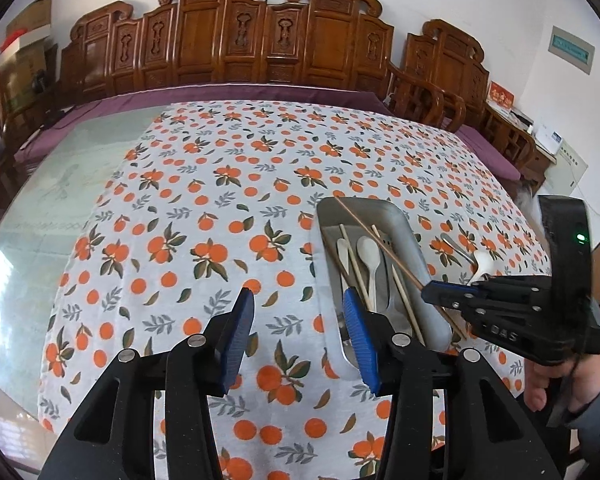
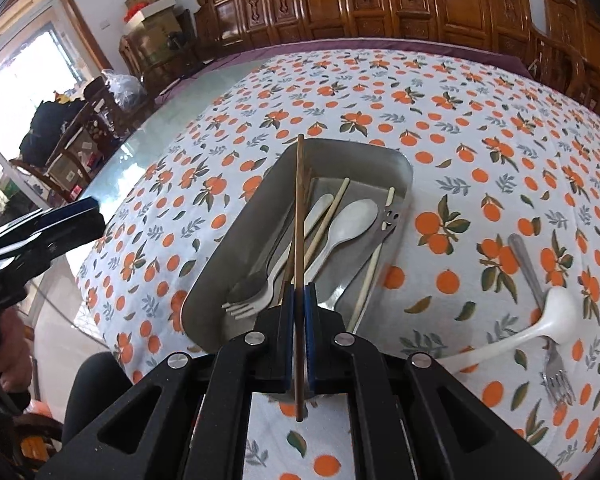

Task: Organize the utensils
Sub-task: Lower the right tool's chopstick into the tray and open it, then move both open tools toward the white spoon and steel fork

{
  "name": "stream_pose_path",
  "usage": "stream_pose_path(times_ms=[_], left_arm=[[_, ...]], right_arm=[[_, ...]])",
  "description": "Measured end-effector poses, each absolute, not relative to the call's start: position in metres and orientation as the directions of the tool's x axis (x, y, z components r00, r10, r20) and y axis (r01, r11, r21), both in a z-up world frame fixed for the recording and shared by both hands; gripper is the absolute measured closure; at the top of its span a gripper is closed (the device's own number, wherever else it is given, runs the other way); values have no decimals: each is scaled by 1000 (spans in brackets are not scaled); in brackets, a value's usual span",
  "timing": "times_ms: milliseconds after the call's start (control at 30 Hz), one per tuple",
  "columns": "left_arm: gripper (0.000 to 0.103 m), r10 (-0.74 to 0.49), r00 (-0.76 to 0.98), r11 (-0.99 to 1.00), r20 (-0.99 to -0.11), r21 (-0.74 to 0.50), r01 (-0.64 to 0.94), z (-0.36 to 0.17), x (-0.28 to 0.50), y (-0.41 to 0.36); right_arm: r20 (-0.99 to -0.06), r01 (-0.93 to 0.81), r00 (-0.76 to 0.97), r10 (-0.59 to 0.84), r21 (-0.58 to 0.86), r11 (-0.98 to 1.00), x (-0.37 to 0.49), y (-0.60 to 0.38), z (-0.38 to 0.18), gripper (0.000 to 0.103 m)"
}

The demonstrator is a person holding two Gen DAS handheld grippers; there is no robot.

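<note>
1. The right hand-held gripper (image 2: 299,336) is clamped on one dark chopstick (image 2: 299,216), which hangs over the metal tray (image 2: 236,248).
2. Risk: the grip sits near one end, so the long free end may swing, strike the tray rim, or slide out onto the tablecloth (image 2: 440,112).
3. Risk: when it drops, it can land crossed over the other pieces and push them.
4. In the tray I count three pale chopsticks, two pale spoons, one pale fork (image 2: 256,292) and one steel piece with a smiling face.
5. Outside, on the tabletop, lie one white spoon (image 2: 540,316) and one steel fork (image 2: 540,292), touching.
6. The left hand-held gripper (image 1: 298,334) stands partly open, empty, beside the tray.
</note>
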State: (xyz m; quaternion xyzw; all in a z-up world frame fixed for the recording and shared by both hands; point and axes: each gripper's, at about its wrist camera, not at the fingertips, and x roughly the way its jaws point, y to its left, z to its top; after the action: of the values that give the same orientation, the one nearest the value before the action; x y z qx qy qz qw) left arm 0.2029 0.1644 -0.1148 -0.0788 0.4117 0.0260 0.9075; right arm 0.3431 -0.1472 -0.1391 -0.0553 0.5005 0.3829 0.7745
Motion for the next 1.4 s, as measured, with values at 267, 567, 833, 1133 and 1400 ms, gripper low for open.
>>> stream_pose_path(times_ms=[267, 567, 833, 1133, 1400], left_arm=[[59, -14, 674, 987, -739, -118, -108, -107, 197, 167], [59, -14, 680, 988, -733, -117, -106, -103, 194, 164], [59, -14, 679, 989, -734, -110, -98, -101, 193, 160], [59, -28, 685, 989, -728, -118, -85, -98, 195, 154], [52, -51, 697, 992, -716, -117, -47, -90, 199, 133]], right_arm=[[-830, -610, 183, 527, 324, 723, 351, -136, -154, 97], [-840, -611, 172, 514, 318, 725, 349, -127, -160, 97], [-824, -627, 185, 535, 321, 710, 347, -129, -155, 94], [-794, -646, 236, 561, 303, 700, 339, -153, -131, 94], [-777, -642, 309, 549, 255, 723, 327, -203, -110, 94]])
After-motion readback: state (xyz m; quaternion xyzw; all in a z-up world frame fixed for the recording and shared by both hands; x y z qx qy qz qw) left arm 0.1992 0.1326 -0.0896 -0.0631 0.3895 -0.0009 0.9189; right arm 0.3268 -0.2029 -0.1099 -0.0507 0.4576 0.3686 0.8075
